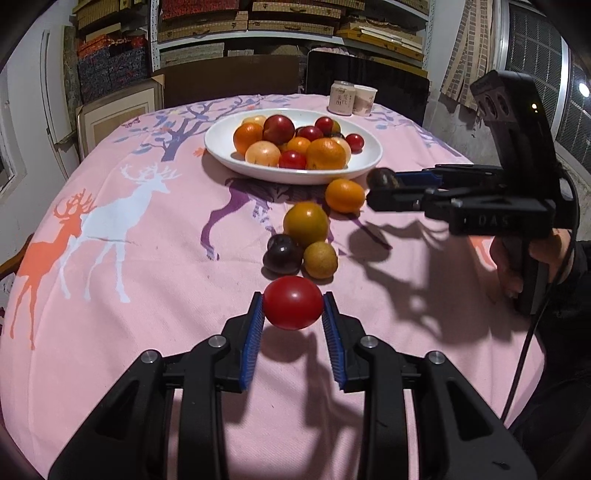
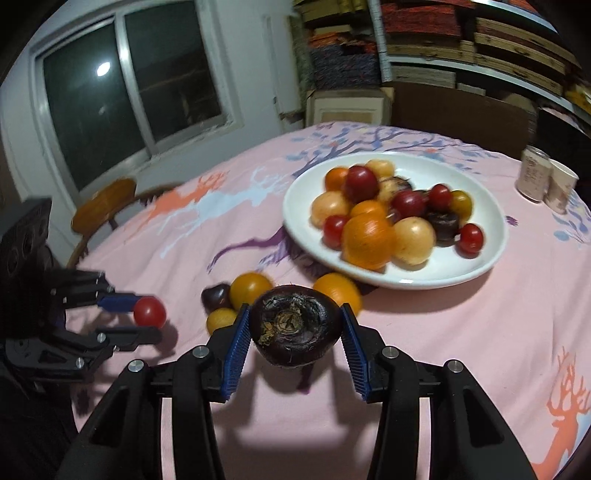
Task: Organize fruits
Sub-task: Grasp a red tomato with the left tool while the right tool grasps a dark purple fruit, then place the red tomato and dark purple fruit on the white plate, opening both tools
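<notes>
Left wrist view has the left gripper (image 1: 293, 308) nearest, its blue-padded fingers (image 1: 254, 339) clamped on a red tomato (image 1: 293, 307) held above the pink deer-print cloth on the desk (image 1: 147, 295). Just beyond it lie four loose fruits in a cluster: a dark plum (image 1: 282, 254) touching a small yellow-brown fruit (image 1: 320, 259), then a larger greenish-orange fruit (image 1: 306, 224), then an orange mandarin (image 1: 344, 195) close to the rim of the white bowl (image 1: 221, 147). To the right, the right gripper (image 1: 380, 182) reaches in sideways, gripped by a hand (image 1: 532, 258), with a dark round fruit at its tips.

Right wrist view shows that the right gripper (image 2: 294, 326) has its fingers (image 2: 236, 347) closed on a dark purple, wrinkled fruit (image 2: 294, 326), stem end facing the camera, raised over the cloth. Behind it sit the same loose fruits: the small yellow one (image 2: 220, 320), the plum (image 2: 216, 295), the greenish-orange one (image 2: 250, 290) and the mandarin (image 2: 338, 291). At the left, the left gripper (image 2: 147, 319) holds the tomato (image 2: 149, 312) off the desk.

Farther back, the bowl (image 2: 480, 258) is heaped with oranges, red tomatoes, pale yellow fruits and dark ones; this view is somewhat blurred. Past the bowl, near the far edge of the desk, stand a can (image 1: 341, 98) and a paper cup (image 1: 365, 99), touching side by side. Shelves of stacked boxes (image 1: 258, 22) fill the background.
</notes>
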The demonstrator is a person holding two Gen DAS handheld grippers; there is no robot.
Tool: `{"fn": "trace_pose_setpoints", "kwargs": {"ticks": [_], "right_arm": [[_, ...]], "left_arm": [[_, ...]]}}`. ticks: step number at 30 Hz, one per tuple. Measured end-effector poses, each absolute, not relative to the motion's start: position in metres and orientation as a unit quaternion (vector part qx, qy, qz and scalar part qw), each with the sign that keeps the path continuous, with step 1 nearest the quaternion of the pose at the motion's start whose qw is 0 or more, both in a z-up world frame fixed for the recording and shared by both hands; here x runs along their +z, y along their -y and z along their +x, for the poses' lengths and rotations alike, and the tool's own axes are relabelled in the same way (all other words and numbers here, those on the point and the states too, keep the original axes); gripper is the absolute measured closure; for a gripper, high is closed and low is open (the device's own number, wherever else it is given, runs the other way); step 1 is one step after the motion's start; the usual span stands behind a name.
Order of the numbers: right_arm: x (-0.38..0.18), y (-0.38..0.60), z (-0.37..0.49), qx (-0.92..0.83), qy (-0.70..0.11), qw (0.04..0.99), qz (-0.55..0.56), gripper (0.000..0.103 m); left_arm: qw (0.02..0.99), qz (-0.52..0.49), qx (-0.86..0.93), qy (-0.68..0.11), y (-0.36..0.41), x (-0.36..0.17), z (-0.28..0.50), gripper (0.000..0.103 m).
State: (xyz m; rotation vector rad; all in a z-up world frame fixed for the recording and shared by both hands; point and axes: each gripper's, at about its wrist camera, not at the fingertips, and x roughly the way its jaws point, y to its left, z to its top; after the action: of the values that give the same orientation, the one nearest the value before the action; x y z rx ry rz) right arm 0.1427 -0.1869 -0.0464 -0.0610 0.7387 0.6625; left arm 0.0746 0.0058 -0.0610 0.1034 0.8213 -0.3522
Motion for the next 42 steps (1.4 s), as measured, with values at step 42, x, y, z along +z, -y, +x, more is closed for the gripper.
{"fn": "trace_pose_setpoints", "kwargs": {"ticks": [42], "right_arm": [[-0.041,0.253,0.188,0.171,-0.324,0.916,0.162,0.026]], "left_arm": [[0.889,0.089,-0.2,-0.403,0.012,-0.043,0.16,0.034]]}}
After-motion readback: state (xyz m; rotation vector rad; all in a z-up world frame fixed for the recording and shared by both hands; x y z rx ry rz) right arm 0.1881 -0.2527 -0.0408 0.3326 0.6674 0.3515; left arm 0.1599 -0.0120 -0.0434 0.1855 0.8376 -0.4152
